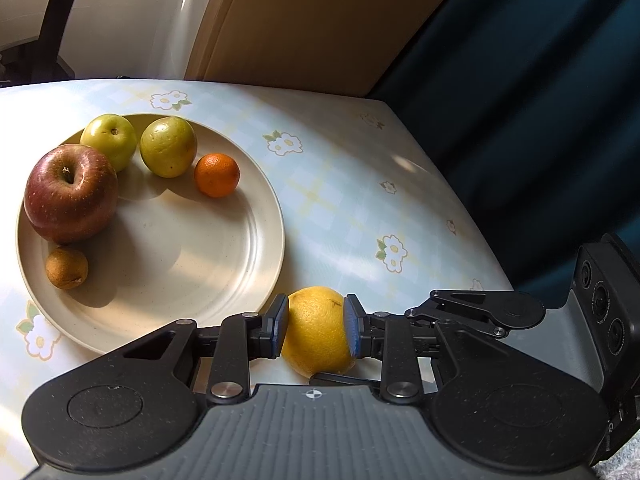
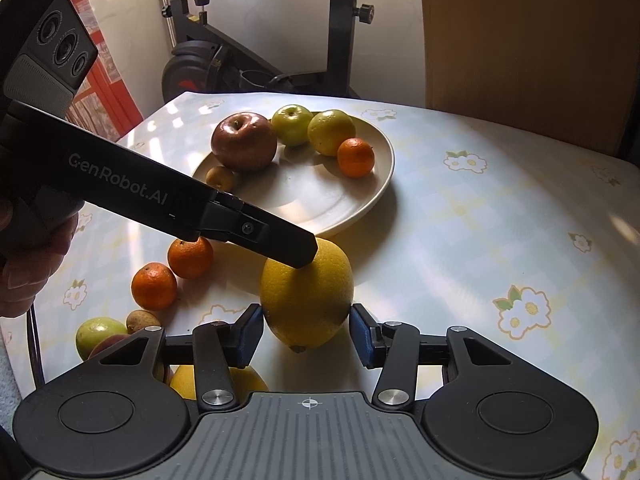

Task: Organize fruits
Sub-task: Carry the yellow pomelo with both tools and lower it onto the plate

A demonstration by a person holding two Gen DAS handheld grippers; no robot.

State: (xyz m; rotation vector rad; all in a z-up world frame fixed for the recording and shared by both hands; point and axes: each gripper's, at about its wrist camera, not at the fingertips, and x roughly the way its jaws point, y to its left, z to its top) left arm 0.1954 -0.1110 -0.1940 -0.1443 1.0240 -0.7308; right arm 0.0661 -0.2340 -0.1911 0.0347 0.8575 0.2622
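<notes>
On the flowered tablecloth (image 1: 340, 184), just beside the near rim of the cream plate (image 1: 276, 216): a yellow lemon (image 1: 316, 332), off the plate. Clamped at both sides by the blue pads of the left gripper (image 1: 316, 328), jaws drawn narrow and pressing on the peel. Flanked lower down by the right gripper (image 2: 306, 334), its pads half open and very close to the lemon; impossible to tell if truly pressing or only beside it. On the plate, toward the far and left edge: a red apple (image 1: 70, 194), two green apples (image 1: 109, 140) (image 1: 168, 146), one mandarin (image 1: 217, 175), a small brown fruit (image 1: 67, 267). Loose on the cloth, left of the lemon in the right wrist view: two mandarins (image 2: 190, 257) (image 2: 154, 286), a green fruit (image 2: 96, 334), and partly hidden under the gripper another yellow fruit (image 2: 182, 384). At the left edge, a hand (image 2: 32, 264) around the left gripper's handle.
</notes>
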